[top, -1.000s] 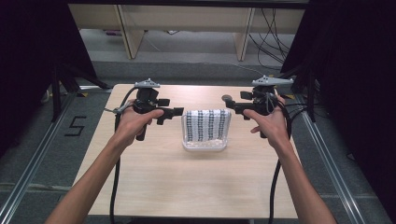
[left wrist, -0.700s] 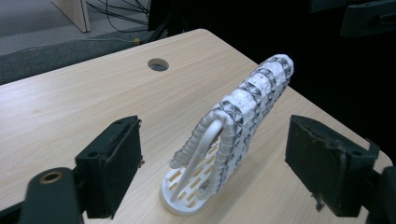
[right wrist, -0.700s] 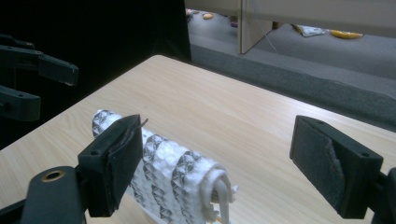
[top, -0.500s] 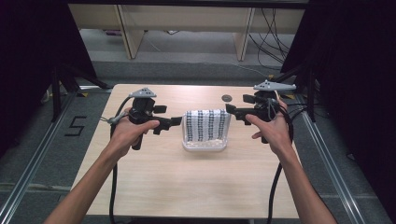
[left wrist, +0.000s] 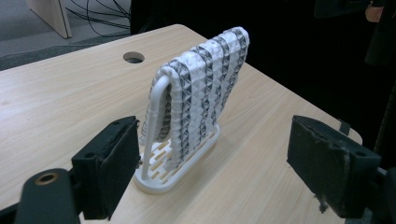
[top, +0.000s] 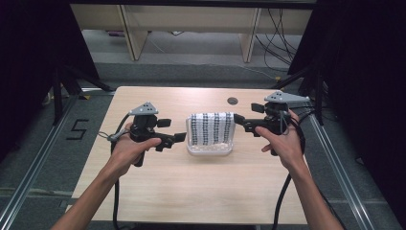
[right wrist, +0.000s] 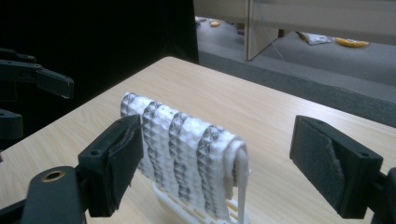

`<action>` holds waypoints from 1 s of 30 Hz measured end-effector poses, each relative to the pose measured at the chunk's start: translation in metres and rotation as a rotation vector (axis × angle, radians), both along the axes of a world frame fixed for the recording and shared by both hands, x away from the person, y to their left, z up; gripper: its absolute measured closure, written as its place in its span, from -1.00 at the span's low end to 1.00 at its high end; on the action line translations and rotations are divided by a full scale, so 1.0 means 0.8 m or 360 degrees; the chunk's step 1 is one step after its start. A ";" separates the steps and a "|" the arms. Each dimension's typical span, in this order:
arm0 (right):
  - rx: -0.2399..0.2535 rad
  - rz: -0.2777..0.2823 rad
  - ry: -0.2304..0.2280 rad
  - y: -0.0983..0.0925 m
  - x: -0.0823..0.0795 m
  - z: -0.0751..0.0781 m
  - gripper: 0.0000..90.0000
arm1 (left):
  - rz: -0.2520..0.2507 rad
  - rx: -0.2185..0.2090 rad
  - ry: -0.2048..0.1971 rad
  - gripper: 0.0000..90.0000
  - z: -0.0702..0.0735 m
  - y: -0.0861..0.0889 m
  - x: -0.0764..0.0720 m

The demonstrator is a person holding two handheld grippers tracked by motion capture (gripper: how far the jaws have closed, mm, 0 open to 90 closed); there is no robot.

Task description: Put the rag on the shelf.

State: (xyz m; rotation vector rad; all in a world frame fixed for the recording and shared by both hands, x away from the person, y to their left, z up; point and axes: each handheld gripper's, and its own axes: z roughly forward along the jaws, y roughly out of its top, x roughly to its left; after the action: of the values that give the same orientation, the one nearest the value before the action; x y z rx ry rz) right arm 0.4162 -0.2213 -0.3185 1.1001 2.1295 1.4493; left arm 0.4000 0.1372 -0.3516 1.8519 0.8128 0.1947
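One patterned cloth (top: pixel 211 128) hangs over one white rack (top: pixel 210 149) near the middle of the bench (top: pixel 191 191), toward its far edge. Two hand-held grippers flank it: the left hand-held gripper (top: pixel 178 139) and the right hand-held gripper (top: pixel 238 120), both having just opened wide, holding nothing.

This looks like a lab or test room set up for recording. A bare light-wood tabletop (top: pixel 201 191) with a cable hole (top: pixel 232 100) stands on grey carpet. Black curtains (top: pixel 364 72) hang at the left and right of the frame, metal rails (top: pixel 28 163) run along the floor, loose cables (top: pixel 275 24) lie at the upper right, and a taped mark (top: pixel 76 129) sits at the left.
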 end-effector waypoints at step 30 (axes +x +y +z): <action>-0.0005 0.0062 -0.0011 0.003 -0.042 -0.040 -0.59 | -0.0124 -0.0061 -0.0031 -0.64 -0.050 0.004 -0.069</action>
State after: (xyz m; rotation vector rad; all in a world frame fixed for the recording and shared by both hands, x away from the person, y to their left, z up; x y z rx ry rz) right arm 0.3826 -0.2186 -0.3508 1.0566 2.1593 1.4646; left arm 0.3451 0.1408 -0.3917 1.8396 0.7250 0.1468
